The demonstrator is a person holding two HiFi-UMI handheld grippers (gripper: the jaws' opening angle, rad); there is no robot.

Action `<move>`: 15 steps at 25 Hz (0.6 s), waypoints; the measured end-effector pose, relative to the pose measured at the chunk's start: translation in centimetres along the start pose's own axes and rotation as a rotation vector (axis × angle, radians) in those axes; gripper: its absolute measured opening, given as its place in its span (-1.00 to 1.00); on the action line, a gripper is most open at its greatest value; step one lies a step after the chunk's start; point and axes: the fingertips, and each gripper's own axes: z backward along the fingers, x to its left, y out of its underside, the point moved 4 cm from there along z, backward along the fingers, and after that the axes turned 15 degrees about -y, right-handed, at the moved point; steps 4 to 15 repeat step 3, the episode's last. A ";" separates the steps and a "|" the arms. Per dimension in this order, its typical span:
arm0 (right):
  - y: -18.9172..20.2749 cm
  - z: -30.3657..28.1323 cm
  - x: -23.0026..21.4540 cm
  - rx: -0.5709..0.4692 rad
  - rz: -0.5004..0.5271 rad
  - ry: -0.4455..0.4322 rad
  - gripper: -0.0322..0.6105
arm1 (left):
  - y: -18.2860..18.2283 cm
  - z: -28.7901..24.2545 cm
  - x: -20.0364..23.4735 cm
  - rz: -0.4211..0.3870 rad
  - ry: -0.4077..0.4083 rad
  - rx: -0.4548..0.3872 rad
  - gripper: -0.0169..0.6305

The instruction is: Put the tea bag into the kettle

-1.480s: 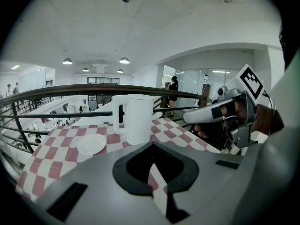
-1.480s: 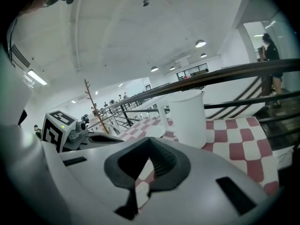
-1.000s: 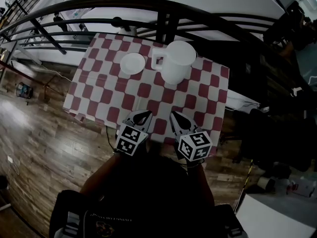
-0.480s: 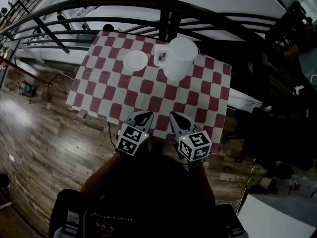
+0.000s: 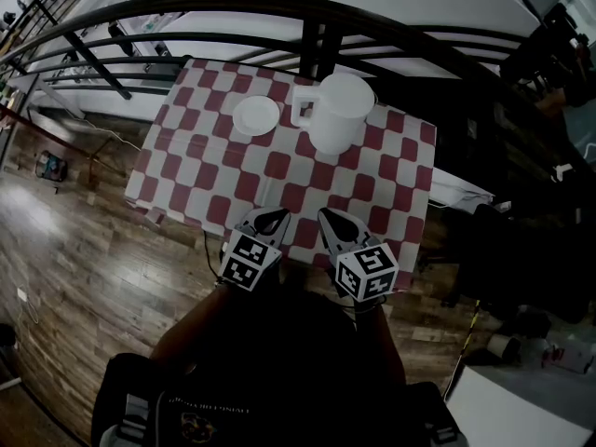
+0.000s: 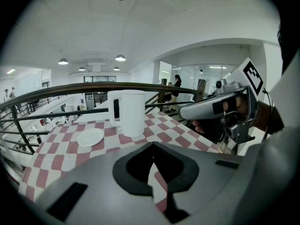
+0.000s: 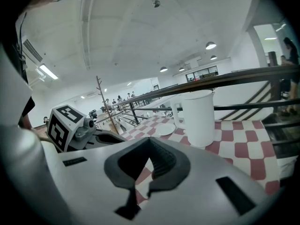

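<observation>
Plainly both pairs of jaws are pressed together on nothing: the left gripper (image 5: 269, 218) and the right gripper (image 5: 331, 218) hover side by side over the near edge of the checked table (image 5: 214, 180). The job looks not yet begun. Next comes finding and pinching the tea bag, which no view shows clearly; it may lie on the small white plate (image 5: 255, 115). Just beside that plate stands the kettle (image 5: 337, 110), white, upright, its handle towards the plate.
</observation>
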 end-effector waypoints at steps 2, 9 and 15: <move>0.0 -0.2 -0.2 0.002 0.001 -0.002 -0.87 | 0.0 -0.2 0.1 -0.003 0.002 0.002 -0.93; 0.0 -0.3 -0.3 0.004 0.001 -0.003 -0.87 | 0.0 -0.4 0.1 -0.004 0.003 0.003 -0.94; 0.0 -0.3 -0.3 0.004 0.001 -0.003 -0.87 | 0.0 -0.4 0.1 -0.004 0.003 0.003 -0.94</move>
